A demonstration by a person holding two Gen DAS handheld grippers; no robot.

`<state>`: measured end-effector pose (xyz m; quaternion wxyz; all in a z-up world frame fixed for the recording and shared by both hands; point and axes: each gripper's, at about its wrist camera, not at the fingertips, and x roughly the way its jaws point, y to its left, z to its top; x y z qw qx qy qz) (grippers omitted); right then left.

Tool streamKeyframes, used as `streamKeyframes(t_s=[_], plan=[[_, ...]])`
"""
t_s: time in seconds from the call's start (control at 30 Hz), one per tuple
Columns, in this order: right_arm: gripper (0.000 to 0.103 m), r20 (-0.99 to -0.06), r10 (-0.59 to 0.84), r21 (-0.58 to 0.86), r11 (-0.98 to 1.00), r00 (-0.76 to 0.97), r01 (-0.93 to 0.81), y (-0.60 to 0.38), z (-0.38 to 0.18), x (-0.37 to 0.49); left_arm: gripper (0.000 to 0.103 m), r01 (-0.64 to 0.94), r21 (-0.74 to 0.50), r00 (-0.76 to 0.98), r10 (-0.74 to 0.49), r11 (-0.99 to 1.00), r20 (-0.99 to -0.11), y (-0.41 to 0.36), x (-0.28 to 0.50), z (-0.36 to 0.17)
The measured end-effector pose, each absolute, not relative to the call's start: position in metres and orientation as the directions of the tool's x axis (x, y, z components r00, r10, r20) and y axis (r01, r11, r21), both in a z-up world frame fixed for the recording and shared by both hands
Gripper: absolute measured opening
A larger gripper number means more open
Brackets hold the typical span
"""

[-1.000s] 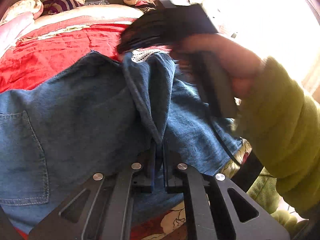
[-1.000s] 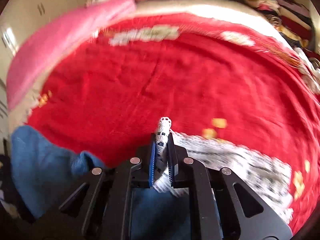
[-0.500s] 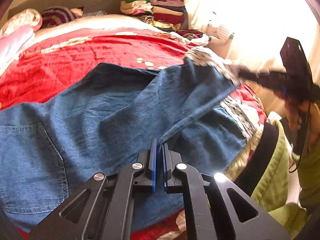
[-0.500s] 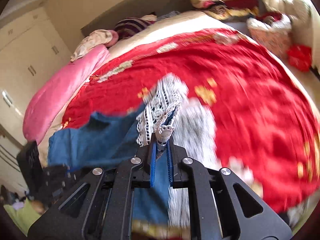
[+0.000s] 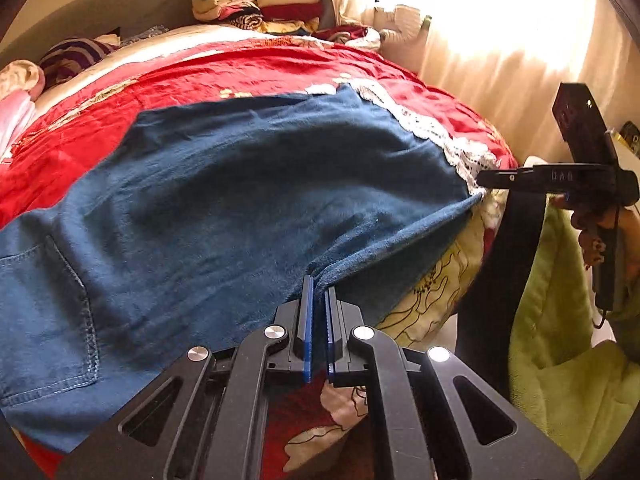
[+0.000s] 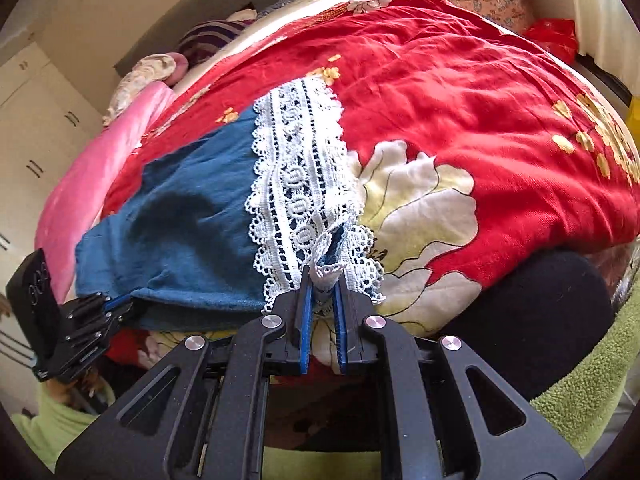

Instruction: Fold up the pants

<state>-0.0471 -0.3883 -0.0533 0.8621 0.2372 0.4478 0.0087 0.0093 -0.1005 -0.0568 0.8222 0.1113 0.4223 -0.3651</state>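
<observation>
- Left gripper (image 5: 318,292): jaws pressed together on the near folded edge of the pants (image 5: 240,208), blue pads pinching denim at the crease
- Right gripper (image 6: 322,280): jaws clamped on the white lace hem (image 6: 300,184) at the leg end, a tuft of lace bunched between the pads
- Pants: blue denim, spread across the red bedspread (image 6: 460,92); back pocket (image 5: 44,312) at left of the left wrist view, near edge drawn taut between the two grippers and hanging at the bed's edge
- Surroundings: stacked clothes (image 5: 260,0) at the far end, pink blanket (image 6: 80,192) alongside, curtain (image 5: 500,40) to the right
- Risk, as judged: lace is thin and only its tip is held; a hard pull may tear it or slip it free
- Risk, as judged: uneven tension could skew the fold, or drag the pants off the bed's edge
</observation>
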Motion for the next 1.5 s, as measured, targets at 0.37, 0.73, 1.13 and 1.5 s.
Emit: streamKeyframes(t_s=[0.37, 0.73, 1.13, 1.5], plan=[[0.036, -0.696, 0.135, 0.222, 0.974, 0.705, 0.033, -0.35, -0.006, -0.055, 0.004, 0.704, -0.11, 0.372, -0.495, 0.702, -0.785, -0.102, 0.007, -0.059], [0.04, -0.799, 0.249, 0.235, 0.967, 0.547, -0.098, -0.32, -0.053, -0.03, 0.017, 0.732, -0.11, 0.343, -0.503, 0.673, -0.793, -0.089, -0.007, -0.053], [0.042, -0.798, 0.271, -0.087, 0.833, 0.539, -0.547, -0.228, -0.043, -0.037, 0.045, 0.487, -0.077, 0.487, -0.344, 0.87, -0.803, -0.003, 0.02, -0.039], [0.001, -0.845, 0.294, -0.035, 0.803, 0.446, -0.595, -0.233, -0.06, -0.033, 0.047, 0.322, -0.08, 0.531, -0.25, 0.943, -0.81, 0.043, 0.054, -0.05]])
